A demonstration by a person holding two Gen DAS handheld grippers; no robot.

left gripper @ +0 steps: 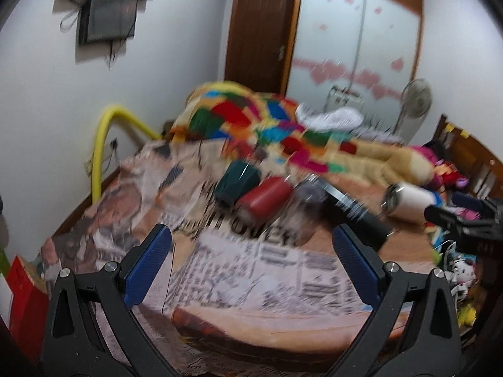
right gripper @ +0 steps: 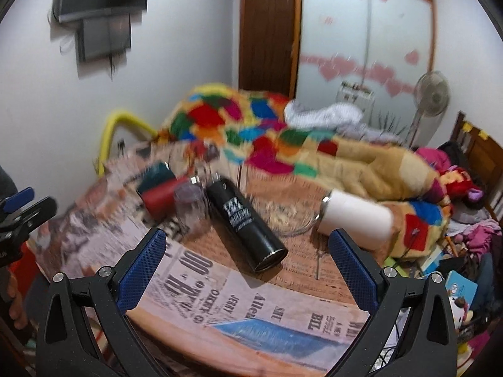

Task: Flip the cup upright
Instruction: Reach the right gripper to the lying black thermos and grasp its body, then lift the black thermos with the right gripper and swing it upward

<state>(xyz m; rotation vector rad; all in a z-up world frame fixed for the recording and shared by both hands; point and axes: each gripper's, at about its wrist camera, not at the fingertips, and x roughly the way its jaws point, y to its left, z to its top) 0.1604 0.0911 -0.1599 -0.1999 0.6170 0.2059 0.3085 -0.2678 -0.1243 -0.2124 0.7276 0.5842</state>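
Observation:
Several cups lie on their sides on a newspaper-print cloth over the bed. From the left: a dark green cup [right gripper: 157,174], a red cup [right gripper: 162,199], a clear glass cup [right gripper: 191,207], a black tumbler [right gripper: 243,223] and a white cup [right gripper: 355,216]. The same row shows in the left wrist view: green cup [left gripper: 237,180], red cup [left gripper: 264,199], clear cup [left gripper: 301,207], black tumbler [left gripper: 352,212], white cup [left gripper: 411,202]. My left gripper [left gripper: 251,245] is open and empty, short of the cups. My right gripper [right gripper: 248,248] is open and empty, with the black tumbler's end between its fingers' line of sight.
A clear glass dish [right gripper: 286,216] lies between the black tumbler and the white cup. A patchwork blanket [right gripper: 267,138] is heaped behind the cups. A yellow tube [left gripper: 103,144] arches at the left wall. Toys and clutter [right gripper: 462,298] crowd the right side. The views are motion-blurred.

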